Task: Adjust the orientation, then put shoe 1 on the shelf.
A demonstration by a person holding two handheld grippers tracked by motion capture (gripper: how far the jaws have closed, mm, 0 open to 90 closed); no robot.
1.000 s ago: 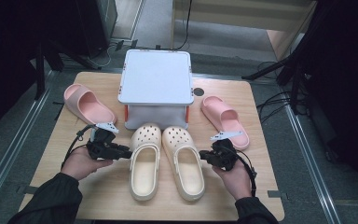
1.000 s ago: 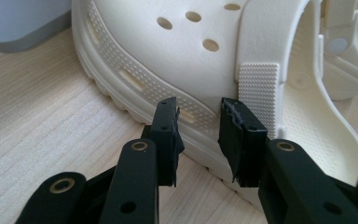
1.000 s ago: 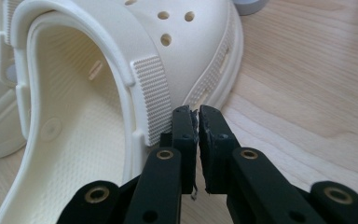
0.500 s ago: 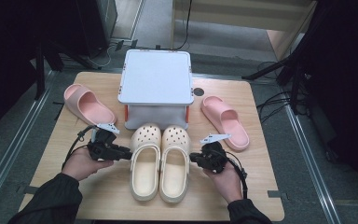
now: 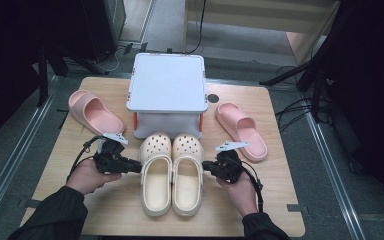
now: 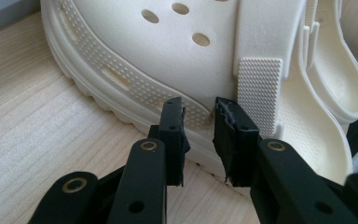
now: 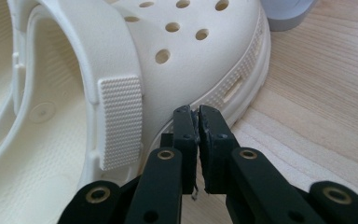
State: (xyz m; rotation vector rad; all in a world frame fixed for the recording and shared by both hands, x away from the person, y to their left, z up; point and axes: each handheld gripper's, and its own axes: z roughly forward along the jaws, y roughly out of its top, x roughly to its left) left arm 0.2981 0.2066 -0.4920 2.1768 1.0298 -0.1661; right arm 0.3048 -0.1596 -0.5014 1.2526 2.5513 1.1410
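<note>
Your left claw [image 6: 199, 109], slightly parted and holding nothing, touches the left clog's [image 5: 156, 175] outer side; your right claw [image 7: 197, 114], closed and holding nothing, presses against the right clog [image 5: 187, 172].

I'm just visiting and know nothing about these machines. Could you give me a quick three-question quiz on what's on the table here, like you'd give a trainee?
1. True or false: the two cream clogs lie side by side, toes toward the grey box.
2. How many pink slides are on the table? A) one B) two C) three
3. Fill in: the left tool has its jaws slightly apart at the left clog's side; the right tool has its jaws ____.

Key
1. True.
2. B: a left slide and a right slide, one on each side of the box.
3. Shut, or nearly so, tips at the right clog's sole edge.
</note>
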